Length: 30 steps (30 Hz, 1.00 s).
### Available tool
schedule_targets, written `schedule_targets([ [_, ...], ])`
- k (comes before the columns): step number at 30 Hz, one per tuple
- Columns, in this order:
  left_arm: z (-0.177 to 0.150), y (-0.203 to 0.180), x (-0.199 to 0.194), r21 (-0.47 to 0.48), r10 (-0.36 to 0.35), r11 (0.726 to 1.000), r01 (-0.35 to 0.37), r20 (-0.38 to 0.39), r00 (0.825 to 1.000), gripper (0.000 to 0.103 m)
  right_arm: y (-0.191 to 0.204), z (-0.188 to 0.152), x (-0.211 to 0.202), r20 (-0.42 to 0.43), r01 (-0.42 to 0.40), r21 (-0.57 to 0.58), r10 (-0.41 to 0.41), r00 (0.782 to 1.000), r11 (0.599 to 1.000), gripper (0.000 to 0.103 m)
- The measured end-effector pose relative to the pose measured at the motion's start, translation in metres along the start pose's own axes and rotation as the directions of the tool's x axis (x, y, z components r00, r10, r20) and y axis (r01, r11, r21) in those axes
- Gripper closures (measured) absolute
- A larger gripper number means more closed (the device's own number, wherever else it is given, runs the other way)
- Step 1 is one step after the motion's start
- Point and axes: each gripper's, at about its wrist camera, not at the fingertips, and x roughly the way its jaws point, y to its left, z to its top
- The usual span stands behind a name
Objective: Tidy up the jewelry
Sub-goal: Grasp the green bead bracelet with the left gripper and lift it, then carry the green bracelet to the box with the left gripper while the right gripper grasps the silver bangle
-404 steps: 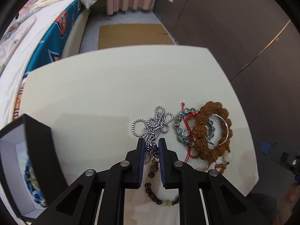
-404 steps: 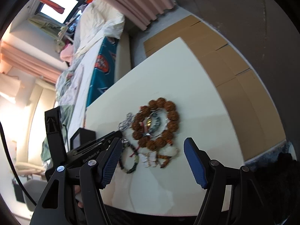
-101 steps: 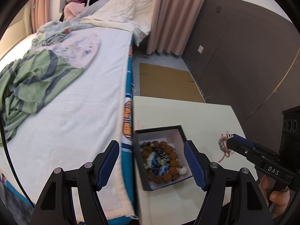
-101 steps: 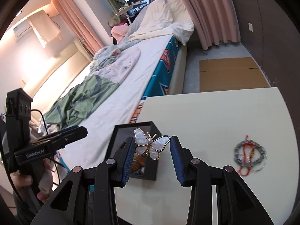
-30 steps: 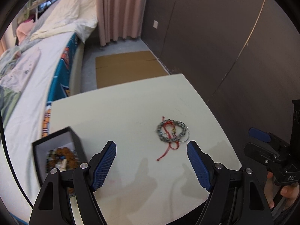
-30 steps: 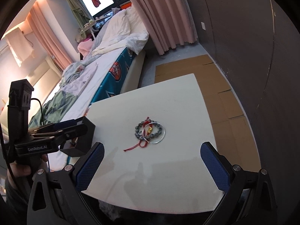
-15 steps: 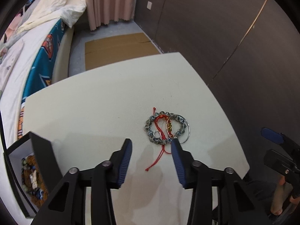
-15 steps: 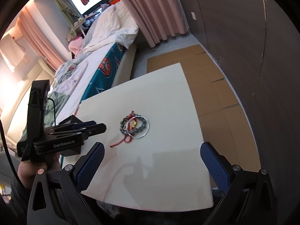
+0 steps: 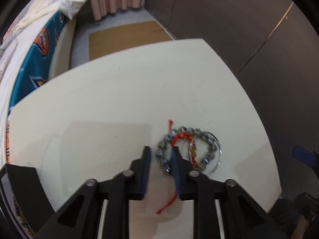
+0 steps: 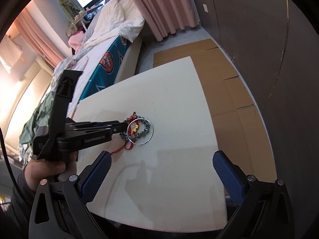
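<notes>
- Black card, open and square: the black open box (image 9: 18, 187) sits at the far left edge of the cream bench (image 9: 99, 99). A strip of beads shows inside it, so it reads as the place the pieces are being gathered into.
- Next to the right, the left tongs (image 9: 161, 149) point steeply down at the last cluster on the bench. Their jaws are closing to a pinch on the near-left arc of the grey bead bracelet (image 9: 209, 149), with one pad outside the ring and the other inside it. That straddle suits a round strand, since a few beads can be nipped without crushing the loop.
- From the wrist view a sliver of gap seems to remain beside the beads. The right camera shows the tips drawn together on them, so I judge the hold as made or all but made.
- The red knotted cord (image 9: 169, 203) trails back beneath the tongs. Its gold charm (image 9: 193, 151) lies inside the bead ring, so it may well ride along when the beads lift.
- The thin silver bangle (image 9: 219, 159) overlaps the bracelet's right side, loose and ungripped. It could snag or slide off during a lift.
- Farthest right, the right tongs (image 10: 161, 159) hang spread wide and empty above the near bench edge, well clear of the cluster, likely waiting for the bangle.
</notes>
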Motion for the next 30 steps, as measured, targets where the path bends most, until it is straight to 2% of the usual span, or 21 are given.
schedule_targets([
  [3,-0.001,0.002,-0.003,-0.005,-0.031,1.000,0.031,-0.009,0.999,0.094,0.002,0.000,0.005,-0.009,-0.001,-0.008,0.001,1.000,1.000,0.000],
  [7,-0.002,-0.001,-0.024,0.013,-0.055,0.998,0.054,0.046,0.997,0.094,0.007,-0.001,0.016,-0.030,-0.012,-0.036,0.011,0.999,0.999,0.002],
  [11,-0.001,0.000,-0.047,0.010,-0.088,0.996,0.087,0.082,0.993,0.094,0.018,-0.002,0.028,-0.063,-0.049,-0.078,0.044,0.997,0.996,0.015],
  [13,-0.002,0.002,-0.055,0.002,-0.103,0.995,0.103,0.096,0.990,0.094,0.024,-0.003,0.036,-0.082,-0.055,-0.103,0.047,0.996,0.993,0.018],
  [18,-0.005,0.010,-0.074,-0.014,-0.111,0.993,0.113,0.128,0.986,0.095,0.040,-0.004,0.055,-0.128,-0.051,-0.162,0.030,0.991,0.986,0.019],
  [26,-0.013,0.035,-0.094,-0.051,-0.090,0.994,0.100,0.162,0.983,0.095,0.050,0.004,0.076,-0.150,-0.010,-0.200,-0.020,0.988,0.980,0.020],
  [30,-0.019,0.049,-0.102,-0.071,-0.077,0.993,0.090,0.174,0.982,0.095,0.052,0.009,0.086,-0.167,-0.010,-0.198,-0.023,0.986,0.980,0.031],
])
